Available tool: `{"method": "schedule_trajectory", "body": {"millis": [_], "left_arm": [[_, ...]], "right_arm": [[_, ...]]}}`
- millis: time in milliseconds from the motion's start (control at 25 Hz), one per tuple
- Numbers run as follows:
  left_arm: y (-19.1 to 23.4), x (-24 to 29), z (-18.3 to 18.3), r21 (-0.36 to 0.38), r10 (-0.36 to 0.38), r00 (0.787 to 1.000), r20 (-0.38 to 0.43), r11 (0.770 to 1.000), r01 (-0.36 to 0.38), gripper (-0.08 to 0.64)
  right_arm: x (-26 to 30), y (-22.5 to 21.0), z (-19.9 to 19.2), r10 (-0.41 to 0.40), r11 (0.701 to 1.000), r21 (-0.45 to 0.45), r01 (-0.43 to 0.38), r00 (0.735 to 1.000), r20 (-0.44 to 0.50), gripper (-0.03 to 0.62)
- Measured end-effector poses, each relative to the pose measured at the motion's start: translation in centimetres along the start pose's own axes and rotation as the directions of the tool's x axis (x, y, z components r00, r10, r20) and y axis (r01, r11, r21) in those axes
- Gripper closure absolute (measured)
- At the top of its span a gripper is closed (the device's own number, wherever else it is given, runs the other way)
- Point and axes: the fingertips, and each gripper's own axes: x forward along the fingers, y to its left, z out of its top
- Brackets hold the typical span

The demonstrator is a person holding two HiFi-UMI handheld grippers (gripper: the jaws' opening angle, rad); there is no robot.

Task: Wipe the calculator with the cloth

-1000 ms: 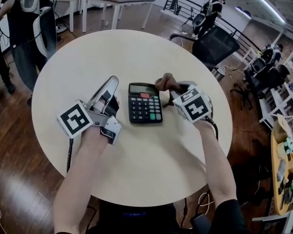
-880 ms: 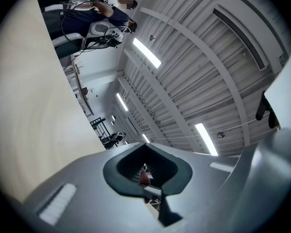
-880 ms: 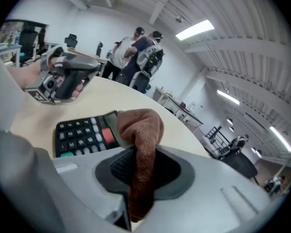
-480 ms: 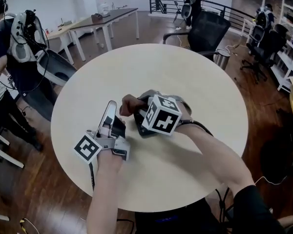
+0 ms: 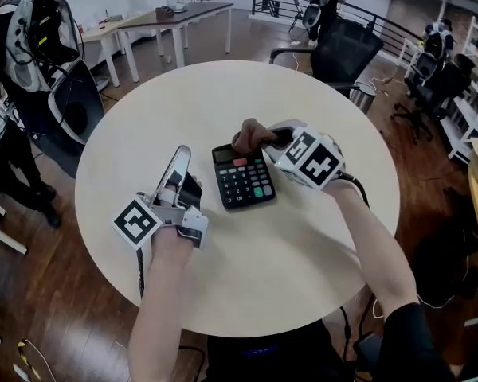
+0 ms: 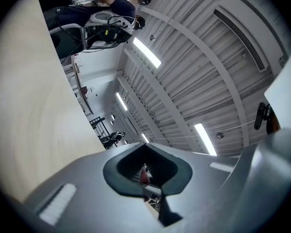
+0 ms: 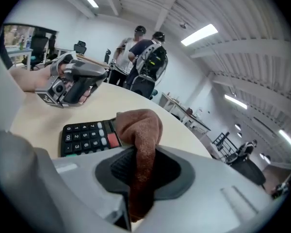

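Head view shows calculator (image 5: 243,177) beside right hand-held gripper's (image 5: 264,138) cloth (image 5: 248,135).

Black calculator (image 5: 242,176) lies keys up; brown cloth (image 7: 141,130) (bunched) at its display end.

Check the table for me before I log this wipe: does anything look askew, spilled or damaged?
Nothing stands out. The calculator lies flat on the table, only slightly turned. The brown cloth is pinched in the right gripper at the calculator's top edge; the left gripper sits shut and empty beside it.
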Motion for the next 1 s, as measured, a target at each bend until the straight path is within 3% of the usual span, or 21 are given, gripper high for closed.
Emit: {"method": "schedule_trajectory", "body": {"millis": [160,320,400,480,560,640,760,840,1000], "left_arm": [[-0.2,0.0,0.1,0.010,-0.002,1.000,0.006,1.000,0.002,0.569],[-0.2,0.1,0.1,0.015,0.003,1.000,-0.005,1.000,-0.003,0.569],[-0.2,0.2,0.1,0.019,0.007,1.000,-0.007,1.000,-0.007,0.569],[-0.3,0.1,0.2,0.024,0.009,1.000,-0.006,1.000,-0.009,0.569],[-0.4,0.1,0.3,0.026,0.007,1.000,-0.009,1.000,-0.006,0.569],[-0.6,0.2,0.3,0.027,0.006,1.000,-0.014,1.000,-0.006,0.569],[-0.6,0.1,0.3,0.013,0.008,1.000,-0.008,1.000,-0.008,0.569],[-0.5,0.1,0.2,0.008,0.002,1.000,-0.003,1.000,-0.002,0.569],[-0.6,0.1,0.2,0.013,0.001,1.000,0.000,1.000,-0.001,0.569]], "right_arm": [[1.5,2.8,0.6,0.079,0.991,-0.108,-0.083,0.996,-0.041,0.525],[-0.9,5.5,-0.9,0.153,0.977,-0.140,-0.161,0.986,-0.070,0.525],[-3.0,7.7,-1.8,0.244,0.959,-0.127,-0.252,0.966,-0.081,0.525],[-5.2,10.1,-2.5,0.353,0.923,-0.125,-0.363,0.931,-0.092,0.525],[-7.0,11.3,-2.8,0.416,0.897,-0.123,-0.424,0.905,-0.089,0.525],[-7.4,9.5,-2.2,0.371,0.922,-0.100,-0.374,0.927,-0.051,0.525],[-4.8,4.1,-0.6,0.172,0.984,-0.053,-0.172,0.985,0.007,0.525],[-2.3,2.3,0.1,0.099,0.994,-0.054,-0.098,0.995,0.010,0.525],[0.5,3.4,-0.2,0.146,0.981,-0.120,-0.152,0.988,-0.053,0.525]]}}
